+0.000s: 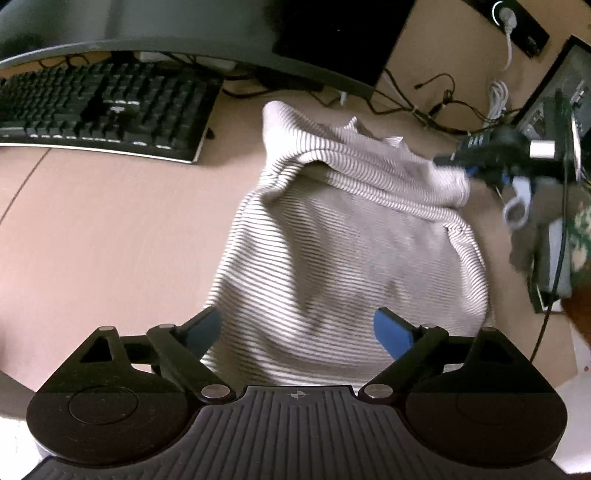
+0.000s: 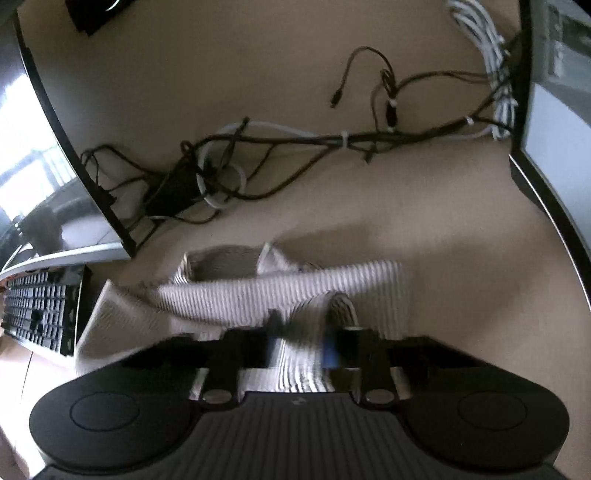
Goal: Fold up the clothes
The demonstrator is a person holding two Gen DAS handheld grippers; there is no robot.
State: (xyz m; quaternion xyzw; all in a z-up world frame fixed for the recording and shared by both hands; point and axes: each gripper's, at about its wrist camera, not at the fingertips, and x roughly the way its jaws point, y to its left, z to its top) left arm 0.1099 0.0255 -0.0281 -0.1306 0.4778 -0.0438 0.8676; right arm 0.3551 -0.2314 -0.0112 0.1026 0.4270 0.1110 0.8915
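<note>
A: Where is the striped garment [image 1: 332, 240]?
B: It lies on the counter [image 1: 110, 229], to the right of the keyboard [image 1: 103, 110], its upper part folded over.
A: And the tongs?
B: The left tongs [image 1: 297, 328] gape wide above its lower edge, pinching nothing. The right tongs [image 2: 299, 345] are clamped on a bunched fold of it.

We count one striped garment [image 1: 347, 236], lying ahead of the left fingers and bunched between the right ones. We count two grippers: the left gripper [image 1: 299, 328] and the right gripper [image 2: 301, 343], two blue-padded fingers [image 1: 393, 330] on each. One black keyboard [image 1: 99, 110] sits beyond the left fingers, to their left. One curved monitor [image 1: 166, 29] behind it. One tangle of cables [image 2: 258, 155] ahead of the right fingers; strands too knotted to number.
</note>
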